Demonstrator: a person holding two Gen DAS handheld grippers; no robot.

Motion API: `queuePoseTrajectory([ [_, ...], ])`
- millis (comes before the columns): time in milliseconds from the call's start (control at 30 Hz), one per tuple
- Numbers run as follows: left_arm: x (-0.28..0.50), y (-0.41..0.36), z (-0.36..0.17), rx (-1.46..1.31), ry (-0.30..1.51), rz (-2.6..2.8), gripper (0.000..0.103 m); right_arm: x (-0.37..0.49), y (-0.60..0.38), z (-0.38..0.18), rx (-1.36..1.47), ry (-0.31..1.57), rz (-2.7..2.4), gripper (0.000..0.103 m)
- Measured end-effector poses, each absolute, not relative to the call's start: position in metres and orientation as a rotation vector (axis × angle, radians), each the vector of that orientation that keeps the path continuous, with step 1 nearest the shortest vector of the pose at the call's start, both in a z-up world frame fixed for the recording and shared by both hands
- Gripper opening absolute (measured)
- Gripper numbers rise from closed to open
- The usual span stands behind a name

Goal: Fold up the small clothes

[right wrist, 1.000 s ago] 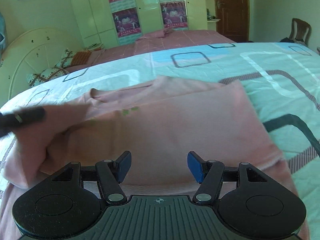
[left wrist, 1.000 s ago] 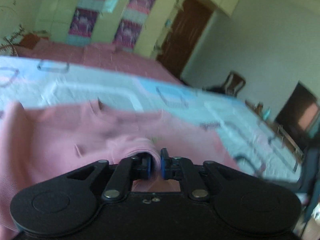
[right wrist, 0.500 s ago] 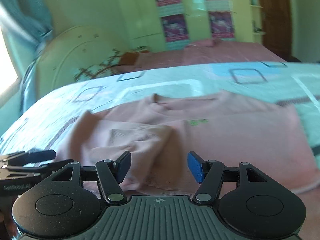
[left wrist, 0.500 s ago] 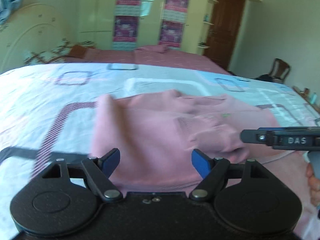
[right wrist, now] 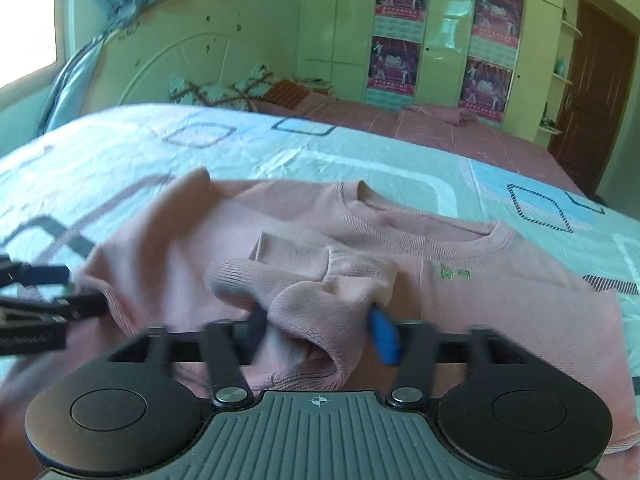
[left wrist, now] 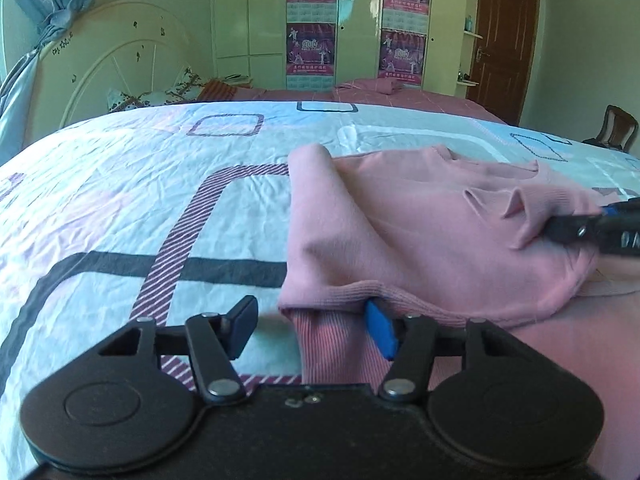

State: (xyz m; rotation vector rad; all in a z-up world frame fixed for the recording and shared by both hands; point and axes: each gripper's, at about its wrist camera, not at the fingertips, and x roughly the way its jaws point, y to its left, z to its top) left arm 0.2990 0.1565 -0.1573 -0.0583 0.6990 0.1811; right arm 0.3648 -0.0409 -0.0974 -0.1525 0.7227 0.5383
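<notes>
Sweater: pink sweater lies on bed quilt, neck toward far side, left sleeve folded across chest.
Left tool: left tool low at sweater's ribbed hem corner; jaws half apart, just been closing; hem edge betw. them, blue pad touching fabric, other finger clear of it, over quilt.
Right tool: right tool jaws just been closing, now gripping bunched sleeve cuff over sweater's middle; view blurred.
</notes>
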Motion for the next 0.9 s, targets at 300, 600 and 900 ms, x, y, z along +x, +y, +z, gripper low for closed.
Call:
queuePoseTrajectory([
  [300,0.297,0.152,-0.162,0.004,0.701,0.189,0.016,0.403,-0.127,-0.068,0.136,0.720,0.321,0.013],
  [600,0.291,0.148,-0.162,0.023,0.705,0.186,0.011,0.407,-0.191,-0.105,0.304,0.899,0.224,0.038],
  [900,0.288,0.151,-0.159,-0.032,0.718,0.201,0.011,0.408,-0.218,-0.111,0.296,0.921,0.205,0.027],
])
